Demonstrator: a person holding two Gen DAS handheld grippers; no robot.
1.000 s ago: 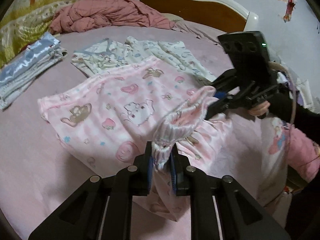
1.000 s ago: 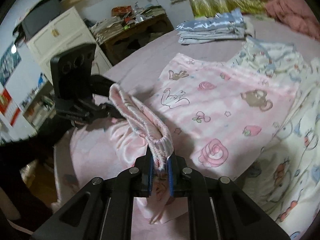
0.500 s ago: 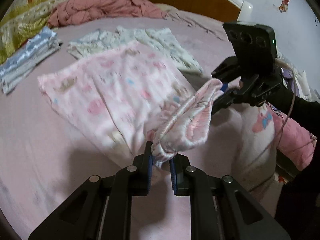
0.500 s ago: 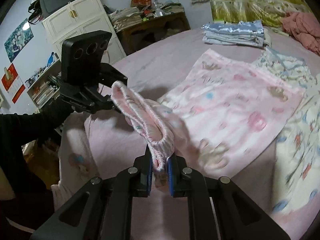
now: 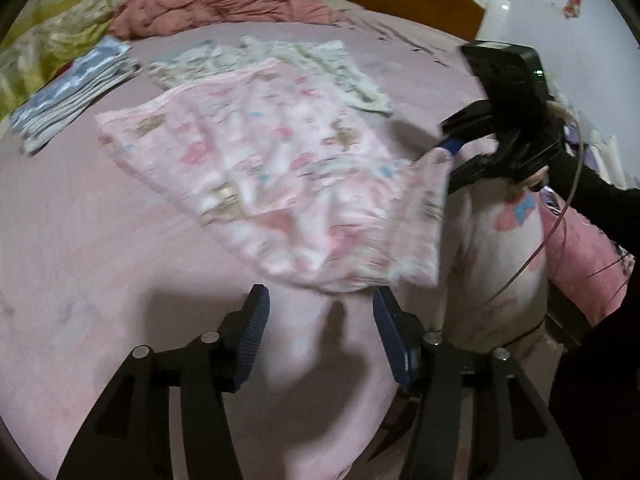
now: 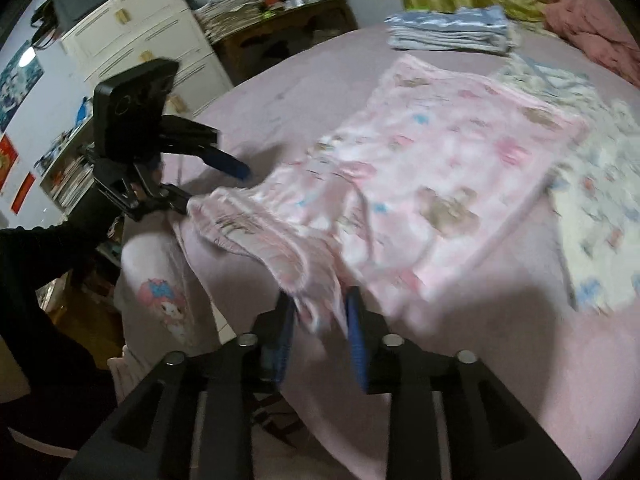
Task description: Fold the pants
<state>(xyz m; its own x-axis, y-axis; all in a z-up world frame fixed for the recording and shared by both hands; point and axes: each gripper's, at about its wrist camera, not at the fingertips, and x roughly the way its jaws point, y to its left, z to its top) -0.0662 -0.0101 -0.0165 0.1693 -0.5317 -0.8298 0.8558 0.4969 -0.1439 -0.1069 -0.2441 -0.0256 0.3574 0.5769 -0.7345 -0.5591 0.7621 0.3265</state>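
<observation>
On the pink bed [image 5: 100,240] the pink pants [image 5: 280,168] lie flat, with the waist end dropping at the near edge. The left tongs [image 5: 320,320] are spreading apart, and the cloth edge sits just past their tips, not pinched. The right tongs [image 6: 320,320] are spreading too; a bit of the waist hangs between the two sides, but they are not squeezing it.

To do this well, I think both tongs should let go together and back away slowly, so the waist lands straight and no corner gets dragged.

The left view alone shows the headboard [image 5: 380,12] and the crumpled blanket [image 5: 220,4]. The right view alone shows the white drawers [image 6: 148,40] and a messy desk [image 6: 280,12].
</observation>
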